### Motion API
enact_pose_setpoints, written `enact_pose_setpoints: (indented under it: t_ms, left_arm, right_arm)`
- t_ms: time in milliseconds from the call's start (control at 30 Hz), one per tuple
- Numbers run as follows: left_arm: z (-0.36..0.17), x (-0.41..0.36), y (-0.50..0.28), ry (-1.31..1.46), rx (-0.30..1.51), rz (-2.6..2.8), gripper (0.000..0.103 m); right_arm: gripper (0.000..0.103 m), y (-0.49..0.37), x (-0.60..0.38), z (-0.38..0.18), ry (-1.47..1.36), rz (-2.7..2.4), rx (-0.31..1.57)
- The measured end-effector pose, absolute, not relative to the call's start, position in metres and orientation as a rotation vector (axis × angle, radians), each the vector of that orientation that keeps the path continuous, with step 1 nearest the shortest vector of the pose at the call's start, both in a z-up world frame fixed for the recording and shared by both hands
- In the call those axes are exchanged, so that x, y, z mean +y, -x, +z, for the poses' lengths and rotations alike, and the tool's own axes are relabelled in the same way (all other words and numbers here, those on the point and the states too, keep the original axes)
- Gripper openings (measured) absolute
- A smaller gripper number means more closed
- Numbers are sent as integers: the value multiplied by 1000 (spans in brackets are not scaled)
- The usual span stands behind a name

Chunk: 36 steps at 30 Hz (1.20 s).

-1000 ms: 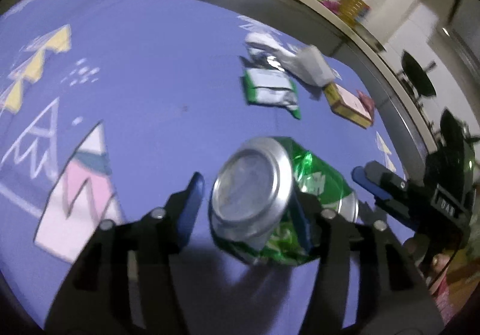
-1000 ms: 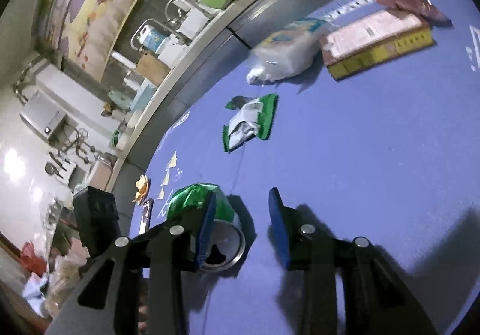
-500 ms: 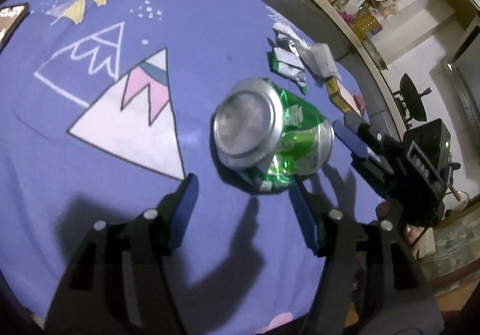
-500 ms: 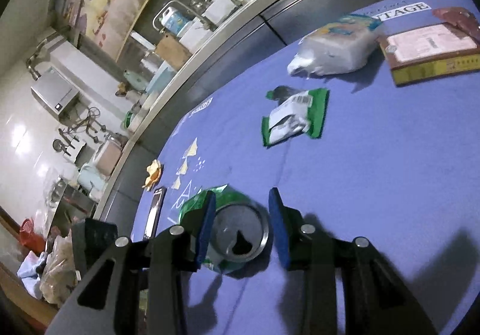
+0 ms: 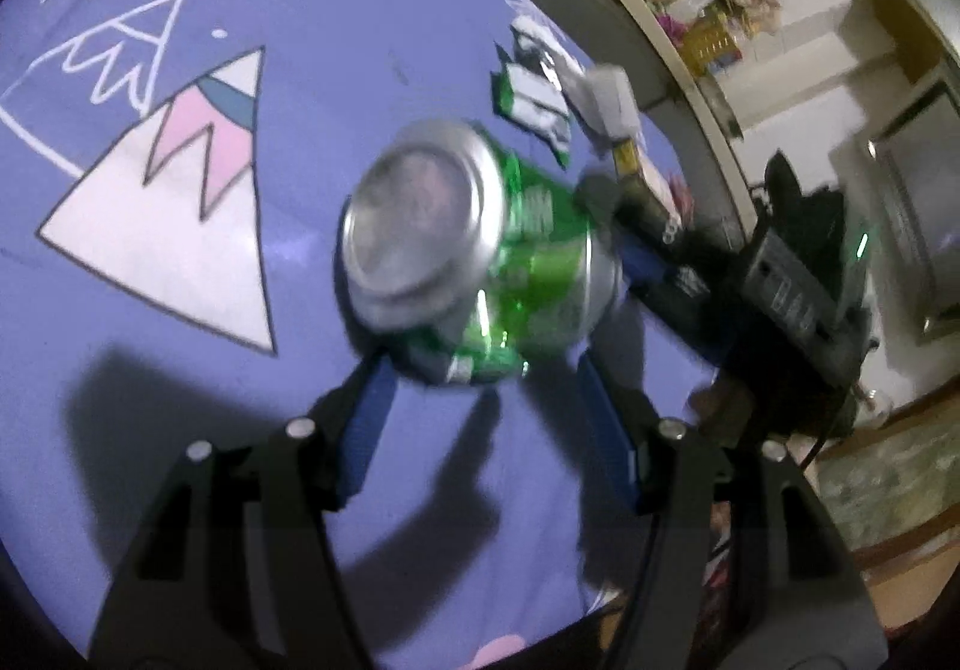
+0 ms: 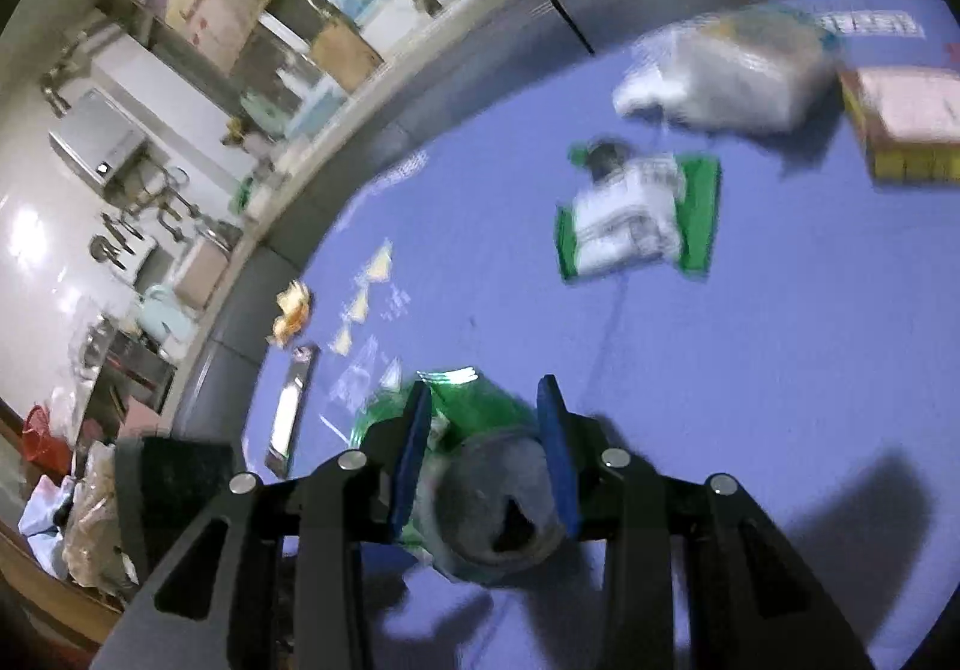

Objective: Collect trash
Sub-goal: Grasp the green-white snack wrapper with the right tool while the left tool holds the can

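With the left gripper [image 5: 480,406] released, the right gripper [image 6: 483,457] straddled the crushed green can [image 6: 480,466] low in frame, unclenched; it needed squaring before squeezing.

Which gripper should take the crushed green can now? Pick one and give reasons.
Right. The right gripper already has its fingers on either side of the crushed green can. The left gripper is open with the can beyond its fingertips, not between them.
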State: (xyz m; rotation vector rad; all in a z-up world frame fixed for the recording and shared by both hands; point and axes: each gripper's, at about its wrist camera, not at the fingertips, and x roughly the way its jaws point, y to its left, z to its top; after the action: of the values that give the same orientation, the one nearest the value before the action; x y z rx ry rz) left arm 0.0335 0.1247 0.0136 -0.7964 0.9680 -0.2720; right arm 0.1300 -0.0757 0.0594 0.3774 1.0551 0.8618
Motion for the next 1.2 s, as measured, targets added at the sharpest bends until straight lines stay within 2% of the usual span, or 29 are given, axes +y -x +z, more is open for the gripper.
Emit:
enact_pose_setpoints:
  t_ms: [167,333,433,467,500,800,900,1000,1067,1133,1167,1200]
  left_arm:
    - [12,145,-40,867,911,-242,60]
    - [11,143,-49,873,897,-241,48]
    - [14,132,-51,824,892,-260,38]
    - [16,130,-51,802,882,-264,31]
    - [17,130,-51,783,879,-261,19]
    - [8,160,-48,876,845,-285,15]
    - [7,167,-47,883,843,-281,15]
    - [9,175,-45,887,831,-268,15]
    - [9,179,-44,891,825,-261,15]
    - [10,181,-45,896,827,-256,15]
    - [11,180,-46,895,827,-257,15]
    - [12,179,-47,892,825,-260,15]
  right_arm:
    - [33,-119,-87,45,-416,846,1097]
    - [33,-108,-87,33,-481,866,1152]
    - [33,-101,-83,35,-444,879,1149]
    - [33,-100,-83,35,-434,881,1142]
    - [33,-102,-86,37,-434,886,1135]
    - [33,-164,-138,59,-495,697,980]
    - [35,-194,-134,60,-410,611,952]
    - [54,-207,-101,60,-240,587,946]
    - [59,-204,-72,60,-105,610,910]
    - [59,-197,-46,55,41,621,887]
    - [54,-193,-34,51,114,603,878]
    - [33,-187,-26,50,182,579,855]
